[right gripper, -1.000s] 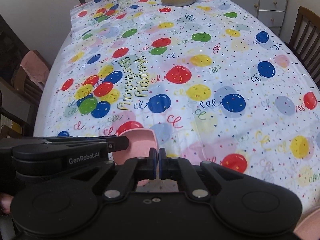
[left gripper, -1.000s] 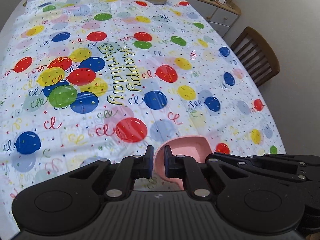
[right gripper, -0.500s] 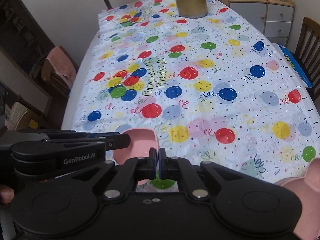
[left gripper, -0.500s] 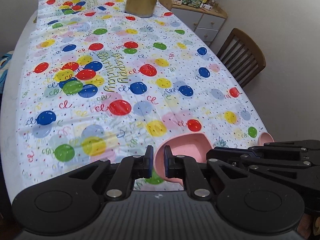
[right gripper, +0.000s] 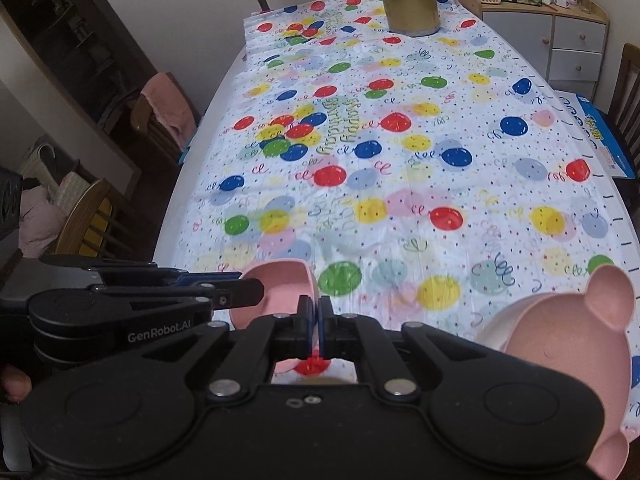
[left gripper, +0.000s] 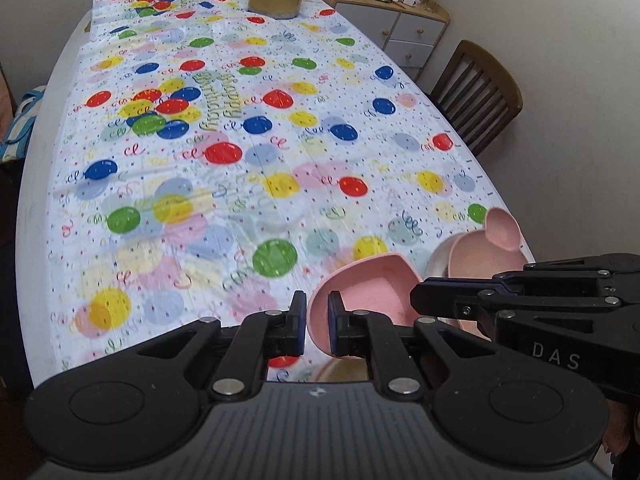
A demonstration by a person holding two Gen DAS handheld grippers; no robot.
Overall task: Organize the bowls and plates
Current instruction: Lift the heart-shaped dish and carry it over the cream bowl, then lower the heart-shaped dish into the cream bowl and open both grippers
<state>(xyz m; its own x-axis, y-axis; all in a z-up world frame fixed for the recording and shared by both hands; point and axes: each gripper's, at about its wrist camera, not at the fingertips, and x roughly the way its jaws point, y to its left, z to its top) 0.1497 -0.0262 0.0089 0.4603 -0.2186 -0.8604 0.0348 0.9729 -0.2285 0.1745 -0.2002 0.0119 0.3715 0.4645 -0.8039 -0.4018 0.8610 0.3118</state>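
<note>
Both tools grip one pink bowl (left gripper: 366,286) between them. On my left wrist view, the left tool (left gripper: 317,322) sits at the bottom centre of the frame, its blue pads clenched on the bowl's near rim. The right tool (left gripper: 416,300) reaches in from the lower right of that frame, its tip over the bowl's right side.

On my right wrist view, the right tool (right gripper: 319,322) sits at bottom centre, pads squeezed nearly together on the thin rim of the same pink bowl (right gripper: 280,286), which shows just left of centre. The left tool (right gripper: 256,290) comes in from the lower left and overlaps the bowl's far side.

A pink plate with round ears (right gripper: 572,332) fills the lower right corner of the right wrist view; in the left wrist view it (left gripper: 476,246) lies just right of the bowl, near the counter's edge.

Beneath everything, the counter (left gripper: 240,208) wears a white cloth printed with coloured balloons. A gold lamp base (right gripper: 408,0) stands at the top of the frame. A wooden chair (left gripper: 478,92) sits at the upper right.
</note>
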